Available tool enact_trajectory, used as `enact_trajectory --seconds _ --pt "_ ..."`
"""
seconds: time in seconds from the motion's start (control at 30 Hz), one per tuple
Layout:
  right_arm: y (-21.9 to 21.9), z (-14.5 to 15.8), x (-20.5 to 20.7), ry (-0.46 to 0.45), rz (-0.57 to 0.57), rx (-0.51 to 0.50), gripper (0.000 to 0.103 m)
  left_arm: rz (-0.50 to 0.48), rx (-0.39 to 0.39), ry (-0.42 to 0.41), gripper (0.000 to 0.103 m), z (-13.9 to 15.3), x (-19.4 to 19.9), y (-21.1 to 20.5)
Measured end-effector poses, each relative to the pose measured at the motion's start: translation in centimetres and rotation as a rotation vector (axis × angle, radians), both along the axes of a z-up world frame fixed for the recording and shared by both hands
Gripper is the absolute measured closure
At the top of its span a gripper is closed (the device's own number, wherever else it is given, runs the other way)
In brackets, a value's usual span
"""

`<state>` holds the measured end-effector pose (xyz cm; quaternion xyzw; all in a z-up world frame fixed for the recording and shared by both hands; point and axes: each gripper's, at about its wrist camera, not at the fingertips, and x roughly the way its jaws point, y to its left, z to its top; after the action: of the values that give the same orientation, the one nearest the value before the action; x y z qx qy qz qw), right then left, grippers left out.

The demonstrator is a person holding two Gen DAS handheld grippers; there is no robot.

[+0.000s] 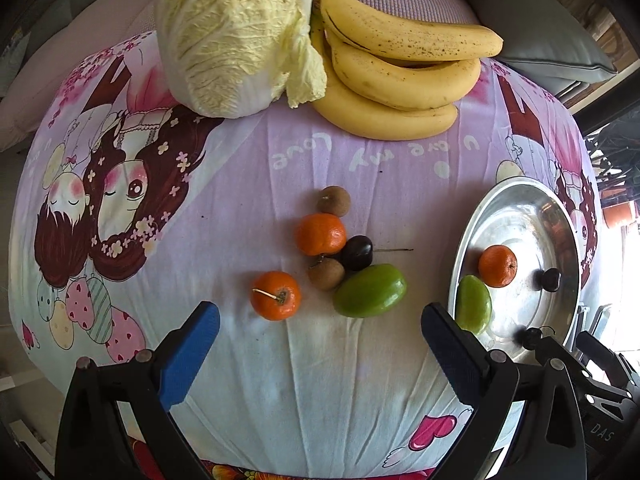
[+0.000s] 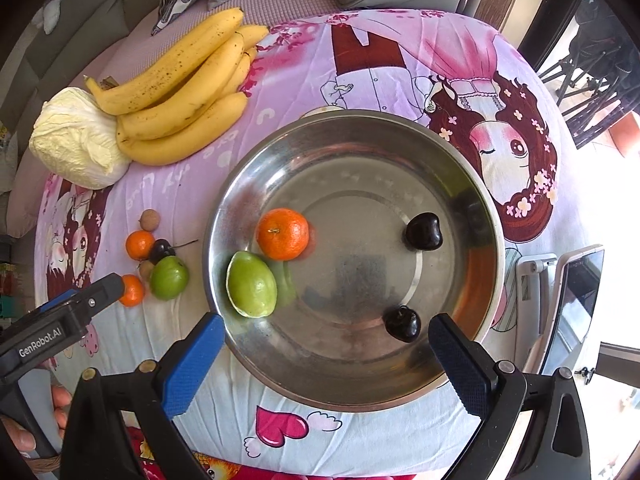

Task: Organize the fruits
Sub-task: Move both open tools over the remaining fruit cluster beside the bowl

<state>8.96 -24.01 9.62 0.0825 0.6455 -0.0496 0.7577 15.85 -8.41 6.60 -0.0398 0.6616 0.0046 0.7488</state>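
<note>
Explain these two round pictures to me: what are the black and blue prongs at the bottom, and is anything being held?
No robot here: a person holds a two-fingered claw in each hand, each with a wide-angle camera looking along its fingers. One picture comes from the left claw, the other from the right claw. Both are open and hold nothing. On the cartoon tablecloth lie bananas, a cabbage and a loose pile: two small oranges, two brown fruits, a dark cherry and a green fruit. The steel bowl already contains an orange, a green fruit and two cherries.
</note>
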Motion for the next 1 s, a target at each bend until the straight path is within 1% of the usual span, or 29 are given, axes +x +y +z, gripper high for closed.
enact_trajectory --seconds 0.27,0.7,0.83,1.0 --pt "3.8 0.2 0.1 0.006 0.057 -0.011 0.0 0.068 0.01 0.01 0.002 -0.2 -0.7 5.3" --pt "12.2 -1.8 1.0 0.044 0.182 0.02 0.0 0.177 0.015 0.026 0.002 -1.1 -2.1 13.5" --pt "14.1 -2.5 1.2 0.054 0.217 0.029 0.0 0.205 0.009 0.036 0.002 -1.6 -2.4 15.0" --pt "15.0 -3.2 1.5 0.068 0.248 0.038 0.0 0.206 -0.007 0.044 0.002 -2.4 -2.4 15.3"
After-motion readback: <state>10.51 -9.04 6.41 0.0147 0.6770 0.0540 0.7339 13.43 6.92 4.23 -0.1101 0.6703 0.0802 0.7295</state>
